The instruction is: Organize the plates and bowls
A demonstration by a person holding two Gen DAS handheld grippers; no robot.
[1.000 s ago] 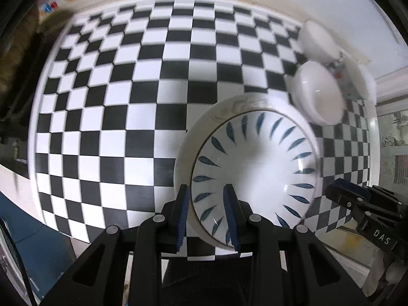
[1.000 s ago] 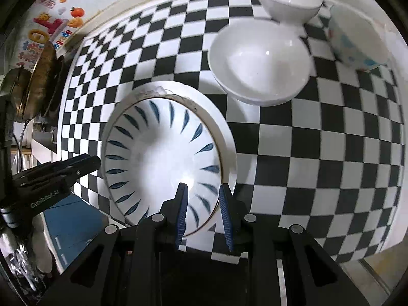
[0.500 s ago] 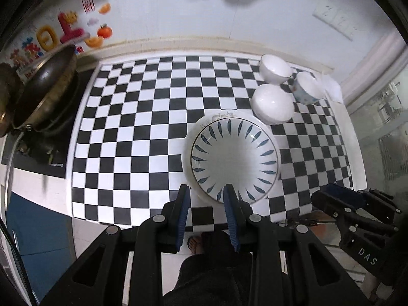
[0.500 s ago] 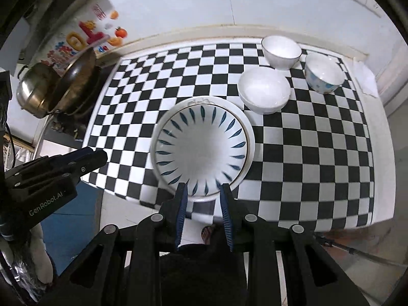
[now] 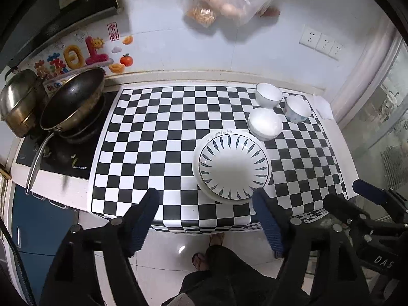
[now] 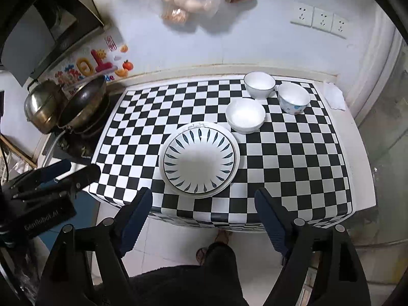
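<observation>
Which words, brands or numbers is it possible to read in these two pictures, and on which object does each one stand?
"DAS": on the right tongs' black body; more letters may be hidden.
"GenRobot.AI": on the left tongs' black body.
"10": big decorative sticker on the wall.
"Be On": strip behind the wok, the rest hidden.
Red seal sticker: characters too small.
Print on the stove front: blurred.

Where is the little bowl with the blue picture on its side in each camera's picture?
Left wrist view: the blue-patterned bowl sits upper right, at the checkered mat's far right corner.
Right wrist view: the same bowl sits upper right, beside two white bowls.
Shared landmark: the big leaf-patterned plate mid-mat in both.
</observation>
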